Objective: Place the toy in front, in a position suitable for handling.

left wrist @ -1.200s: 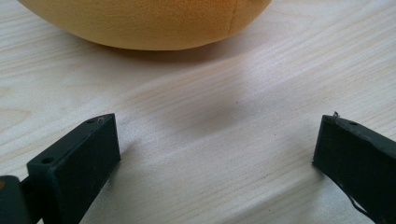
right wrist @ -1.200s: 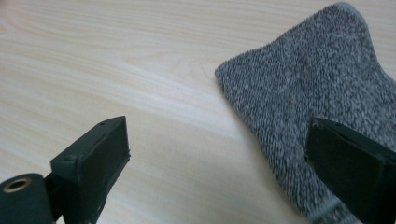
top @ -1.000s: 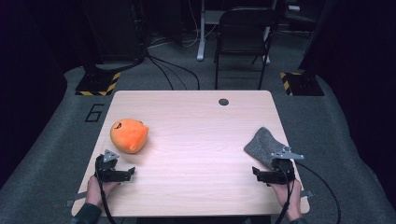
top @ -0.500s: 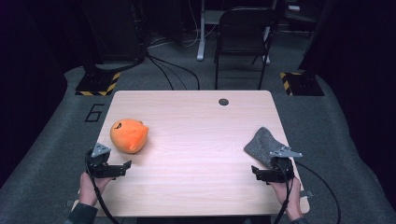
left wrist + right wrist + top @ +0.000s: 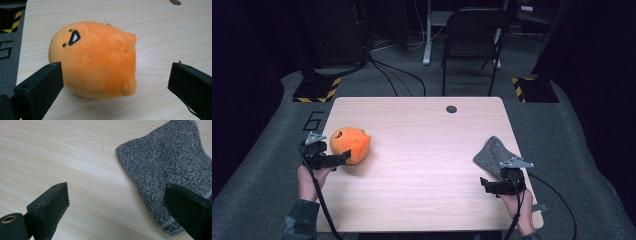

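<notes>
Since a moment ago my left gripper (image 5: 343, 157) has slid up the frame's left side to the orange plush toy (image 5: 351, 145), jaws wide and empty around it for a grab, while my right gripper (image 5: 485, 184) waits, open and empty, beside the grey cloth (image 5: 493, 153) at lower right.

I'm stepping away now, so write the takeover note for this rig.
Left gripper: open, jaws either side of the round orange plush toy, not closed on it.
Right gripper: open, low over the wooden table, at the edge of the folded grey terry cloth.
Done: nothing gripped or lifted.
Left: probably close on the toy, then deal with the cloth.
</notes>
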`<act>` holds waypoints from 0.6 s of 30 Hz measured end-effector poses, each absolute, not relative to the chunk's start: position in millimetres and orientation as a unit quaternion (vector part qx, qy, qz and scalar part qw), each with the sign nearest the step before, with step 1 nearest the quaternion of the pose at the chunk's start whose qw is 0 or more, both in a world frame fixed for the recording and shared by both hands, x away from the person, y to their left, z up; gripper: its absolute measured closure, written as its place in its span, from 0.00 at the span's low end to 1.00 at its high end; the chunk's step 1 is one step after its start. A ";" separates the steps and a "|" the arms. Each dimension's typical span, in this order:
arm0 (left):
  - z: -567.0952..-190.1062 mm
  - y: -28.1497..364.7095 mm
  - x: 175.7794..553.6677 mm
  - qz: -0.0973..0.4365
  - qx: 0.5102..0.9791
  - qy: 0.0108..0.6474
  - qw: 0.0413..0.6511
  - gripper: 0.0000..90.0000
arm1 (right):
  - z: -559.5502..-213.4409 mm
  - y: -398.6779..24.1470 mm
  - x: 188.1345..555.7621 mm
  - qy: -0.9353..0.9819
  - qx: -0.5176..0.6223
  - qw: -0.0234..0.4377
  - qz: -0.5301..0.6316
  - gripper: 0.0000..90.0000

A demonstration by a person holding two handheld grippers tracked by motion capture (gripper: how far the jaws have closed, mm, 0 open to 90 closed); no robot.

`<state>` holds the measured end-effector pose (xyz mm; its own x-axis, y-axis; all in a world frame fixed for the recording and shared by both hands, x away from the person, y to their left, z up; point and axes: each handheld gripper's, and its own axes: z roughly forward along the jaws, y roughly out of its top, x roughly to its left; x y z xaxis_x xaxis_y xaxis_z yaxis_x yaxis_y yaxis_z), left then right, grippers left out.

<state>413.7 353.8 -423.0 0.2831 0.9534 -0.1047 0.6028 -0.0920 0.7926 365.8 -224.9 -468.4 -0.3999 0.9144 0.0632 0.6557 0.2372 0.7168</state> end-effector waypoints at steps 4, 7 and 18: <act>-422.2 351.4 429.4 0.232 0.703 0.560 0.372 0.00 | -468.6 -225.0 366.3 0.762 0.517 0.189 0.342 0.07; -422.1 350.1 441.7 0.229 0.701 0.570 0.364 0.00 | -468.6 -225.4 366.4 0.761 0.518 0.188 0.342 0.07; -427.7 348.7 477.4 0.216 0.690 0.602 0.338 0.00 | -468.8 -227.0 366.5 0.760 0.520 0.188 0.342 0.07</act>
<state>477.4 348.7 -427.7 0.1814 0.9773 -0.1091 0.6859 -0.0463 0.7262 366.5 -227.0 -468.8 -0.3897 0.9183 0.0704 0.6614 0.2258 0.7152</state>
